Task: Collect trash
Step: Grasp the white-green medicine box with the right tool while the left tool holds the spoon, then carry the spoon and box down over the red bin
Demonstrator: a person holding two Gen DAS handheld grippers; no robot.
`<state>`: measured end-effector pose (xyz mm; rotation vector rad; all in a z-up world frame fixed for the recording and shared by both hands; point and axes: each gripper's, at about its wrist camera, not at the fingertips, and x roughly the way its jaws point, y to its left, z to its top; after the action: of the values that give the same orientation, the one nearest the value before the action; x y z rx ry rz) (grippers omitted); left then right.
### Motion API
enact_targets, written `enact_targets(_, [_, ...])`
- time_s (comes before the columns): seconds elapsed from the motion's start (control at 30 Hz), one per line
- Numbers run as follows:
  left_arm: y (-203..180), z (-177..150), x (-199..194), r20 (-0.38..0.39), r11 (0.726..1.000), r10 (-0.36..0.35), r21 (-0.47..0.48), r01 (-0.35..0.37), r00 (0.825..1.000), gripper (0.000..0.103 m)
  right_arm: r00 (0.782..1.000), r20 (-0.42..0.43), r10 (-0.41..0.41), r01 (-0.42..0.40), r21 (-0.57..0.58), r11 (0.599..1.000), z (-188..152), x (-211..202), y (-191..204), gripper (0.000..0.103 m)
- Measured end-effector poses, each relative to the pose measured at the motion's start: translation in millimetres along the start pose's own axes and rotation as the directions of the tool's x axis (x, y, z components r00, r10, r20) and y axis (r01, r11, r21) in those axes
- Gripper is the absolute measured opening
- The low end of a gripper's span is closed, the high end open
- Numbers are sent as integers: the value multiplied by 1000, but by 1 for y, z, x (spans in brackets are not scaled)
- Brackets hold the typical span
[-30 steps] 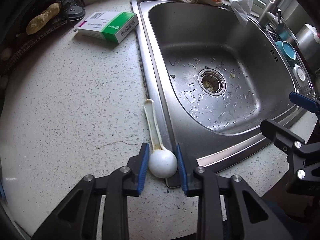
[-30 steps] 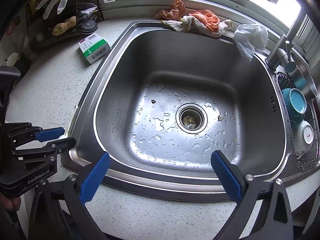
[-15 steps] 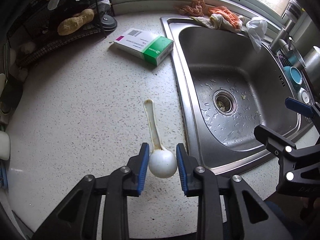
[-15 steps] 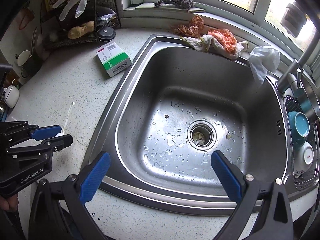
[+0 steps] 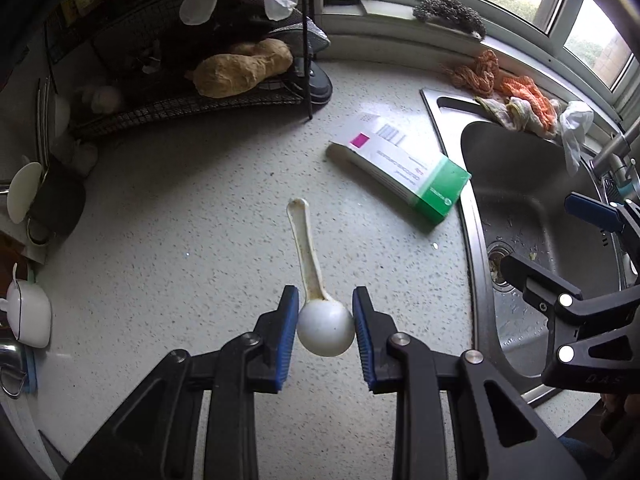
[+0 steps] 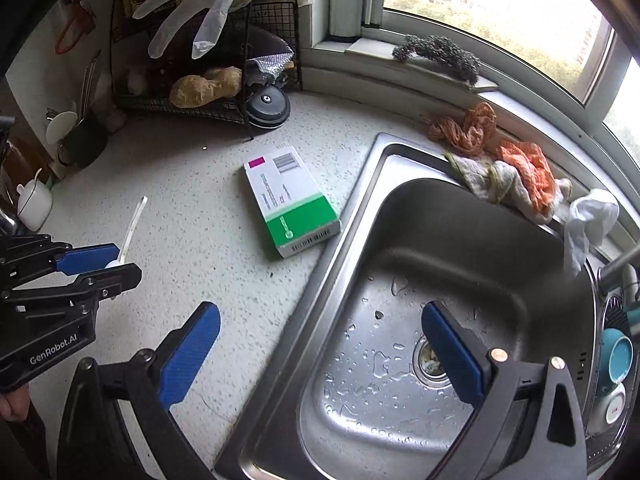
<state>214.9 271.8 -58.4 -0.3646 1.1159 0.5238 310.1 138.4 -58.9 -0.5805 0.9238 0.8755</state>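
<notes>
My left gripper is shut on the round bowl of a dirty white plastic spoon and holds it above the speckled counter; the handle points away from me. The spoon also shows in the right wrist view, in the left gripper. A white and green cardboard box lies flat on the counter beside the sink; it also shows in the right wrist view. My right gripper is open and empty, above the sink's left rim.
A wet steel sink has rags and a crumpled white tissue on its far rim. A black wire rack stands at the back left with a plastic glove hanging. Bowls sit right of the sink.
Both grippers have risen and drawn back from the counter. The left gripper has lifted the spoon off the counter by the sink rim and carried it left. The right gripper stays open.
</notes>
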Motion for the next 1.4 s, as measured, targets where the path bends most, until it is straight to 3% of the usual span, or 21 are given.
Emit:
enact_targets(0.23, [31, 26, 21, -14, 1000, 22, -19, -22, 1000, 26, 999, -21, 26, -27, -63, 998, 41, 38, 12, 101])
enact_targets(0.7, [62, 57, 68, -72, 999, 28, -44, -31, 997, 26, 991, -104, 84, -99, -149, 984, 84, 104, 30, 101])
enact_targets(0.87, [64, 54, 71, -80, 997, 40, -59, -45, 996, 26, 986, -136, 94, -117, -171, 978, 87, 118, 37, 80])
enact_targets(0.9, [64, 53, 71, -81, 997, 43, -62, -48, 996, 26, 986, -136, 92, -116, -176, 978, 86, 119, 38, 70])
enact_targets(0.93, [64, 52, 70, -79, 997, 43, -64, -48, 996, 26, 988, -135, 78, -103, -185, 977, 85, 120, 40, 58])
enact_targets(1.1, [58, 43, 53, -58, 997, 43, -63, -47, 997, 26, 988, -94, 124, -137, -152, 979, 71, 97, 38, 58])
enact_targets(1.4, [25, 21, 17, -4, 1000, 23, -9, -23, 1000, 26, 991, -25, 132, -134, -103, 986, 36, 41, 31, 57])
